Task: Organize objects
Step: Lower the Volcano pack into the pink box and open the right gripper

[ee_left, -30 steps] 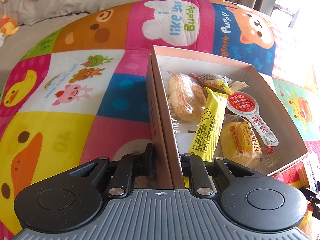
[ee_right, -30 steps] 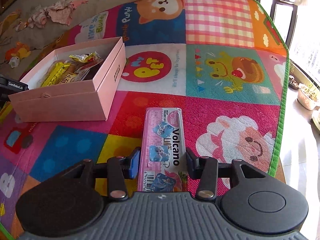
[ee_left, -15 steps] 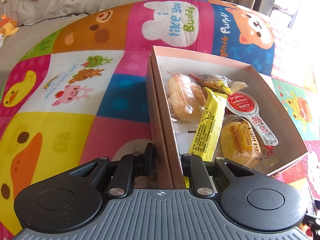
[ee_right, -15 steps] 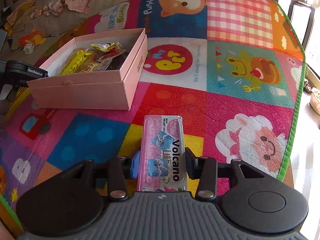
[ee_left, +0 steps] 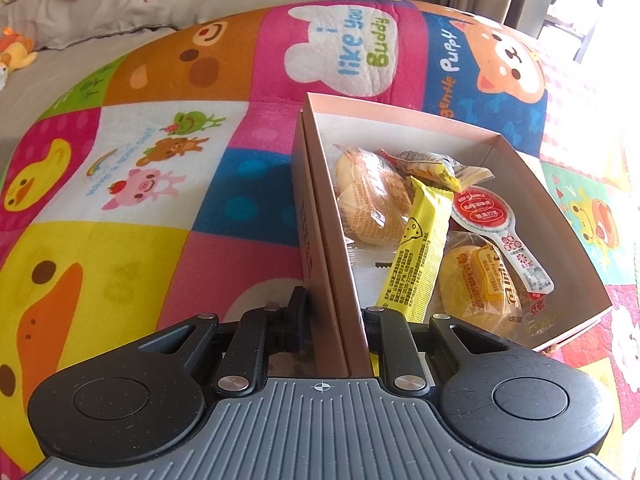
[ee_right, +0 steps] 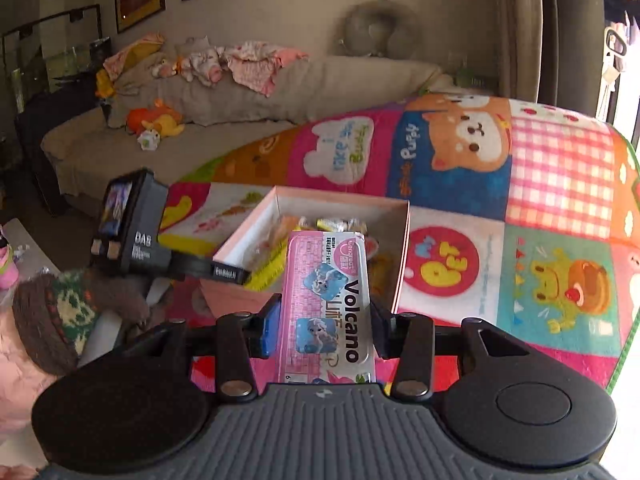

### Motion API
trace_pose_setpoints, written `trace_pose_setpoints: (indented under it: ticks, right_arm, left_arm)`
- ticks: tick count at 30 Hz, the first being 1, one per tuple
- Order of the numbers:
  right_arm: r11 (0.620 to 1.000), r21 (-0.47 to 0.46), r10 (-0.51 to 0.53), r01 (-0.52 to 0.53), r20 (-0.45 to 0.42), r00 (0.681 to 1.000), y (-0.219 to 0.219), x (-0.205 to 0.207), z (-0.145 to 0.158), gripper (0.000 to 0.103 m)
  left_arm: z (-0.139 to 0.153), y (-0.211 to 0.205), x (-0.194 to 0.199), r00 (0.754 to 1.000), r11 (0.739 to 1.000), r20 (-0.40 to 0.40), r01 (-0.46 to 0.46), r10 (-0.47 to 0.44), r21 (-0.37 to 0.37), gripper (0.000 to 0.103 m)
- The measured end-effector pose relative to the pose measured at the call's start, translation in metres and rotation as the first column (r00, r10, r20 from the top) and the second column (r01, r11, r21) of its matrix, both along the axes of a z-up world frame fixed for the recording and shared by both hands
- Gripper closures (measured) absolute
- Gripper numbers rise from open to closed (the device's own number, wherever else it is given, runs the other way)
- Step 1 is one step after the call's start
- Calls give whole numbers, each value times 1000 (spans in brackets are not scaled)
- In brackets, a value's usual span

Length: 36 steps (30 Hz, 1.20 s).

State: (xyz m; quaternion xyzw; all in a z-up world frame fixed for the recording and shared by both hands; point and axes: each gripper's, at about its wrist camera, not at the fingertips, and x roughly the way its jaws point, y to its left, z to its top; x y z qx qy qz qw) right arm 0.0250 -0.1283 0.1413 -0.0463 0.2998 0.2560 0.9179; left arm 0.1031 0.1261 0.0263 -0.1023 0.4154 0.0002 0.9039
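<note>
While the left gripper (ee_left: 334,320) is clamping its jaws on the pink box (ee_left: 576,276) wall, the right gripper (ee_right: 325,330) is gripping the Volcano packet (ee_right: 326,304) between its jaws.

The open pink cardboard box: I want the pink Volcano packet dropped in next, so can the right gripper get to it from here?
Probably yes. The pink cardboard box lies open-topped just ahead of the right gripper; only the left gripper clamps its near wall.

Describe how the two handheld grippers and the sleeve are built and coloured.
Both grippers: ribbed grey body, black round-ended arms with silver rivets. The left gripper has black pads; the right gripper has one blue pad. A brown, green and white knitted cuff shows over pink fabric.
</note>
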Motion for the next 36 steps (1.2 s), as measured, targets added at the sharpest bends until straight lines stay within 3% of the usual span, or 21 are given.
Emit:
trace_pose_setpoints:
  ticks: [5,11,15,20,25,36]
  right_arm:
    - [999,15,-41,41,-18,999,20,53,3,60]
    - [991,5,-135,137,-123,983,37,118,-33,59]
    - [981,-11,-191,192,-172,966,40,138,-56,59]
    - [976,-60,-214,207,-155,964,40,137,-72,59]
    - [981,-47,-191,187,-134,972,34,128,-69,59]
    - [982,-145,-119,118,6,993,9,57,-64,27]
  left_arm:
    - [-1,2,-1,1000,1000,9,7,-7,-6,82]
    - [-3,7,-2,1000,999,21,14,-13,-30,82]
    - [-4,9,-2,1000,999,26,17,-16,-43,82]
    - [-5,10,-4,999,999,31,15,-14,-49,81]
    - [-5,10,-4,999,999,30,14,-12,-52,81]
    - [-5,7,-7,998,1000,59,9,-8,-28,82]
